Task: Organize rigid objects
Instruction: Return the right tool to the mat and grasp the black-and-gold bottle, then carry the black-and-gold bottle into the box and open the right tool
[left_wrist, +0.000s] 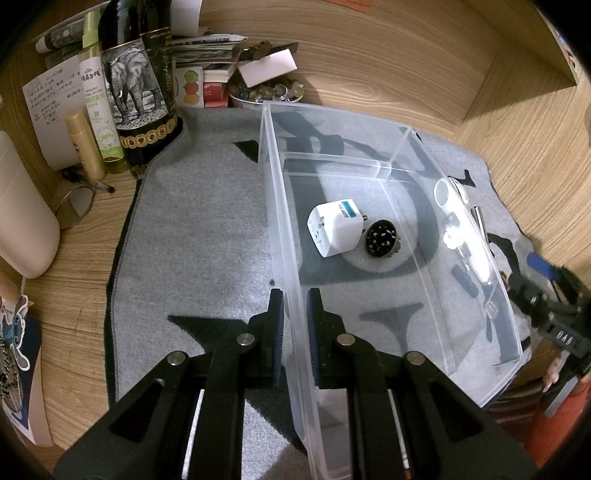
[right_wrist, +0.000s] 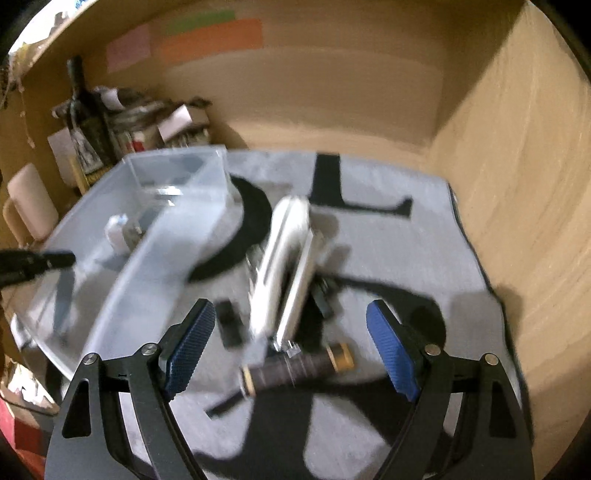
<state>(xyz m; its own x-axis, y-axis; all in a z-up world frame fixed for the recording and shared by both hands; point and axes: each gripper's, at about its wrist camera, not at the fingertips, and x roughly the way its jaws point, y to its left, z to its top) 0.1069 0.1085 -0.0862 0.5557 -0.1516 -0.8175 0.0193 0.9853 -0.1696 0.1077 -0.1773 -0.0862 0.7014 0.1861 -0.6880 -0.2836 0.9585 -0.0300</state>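
My left gripper is shut on the left wall of a clear plastic box standing on a grey mat. Inside the box lie a white plug adapter and a round black part. My right gripper hangs open above the mat just right of the box, with nothing gripped. Under and ahead of it lie a long white and silver object, a dark cylinder with a gold end and a small black piece. The right wrist view is blurred.
Wooden walls close in the back and right. At the back left stand a dark bottle with an elephant label, a green spray bottle, a bowl of beads and stacked papers. A small mirror lies left of the mat.
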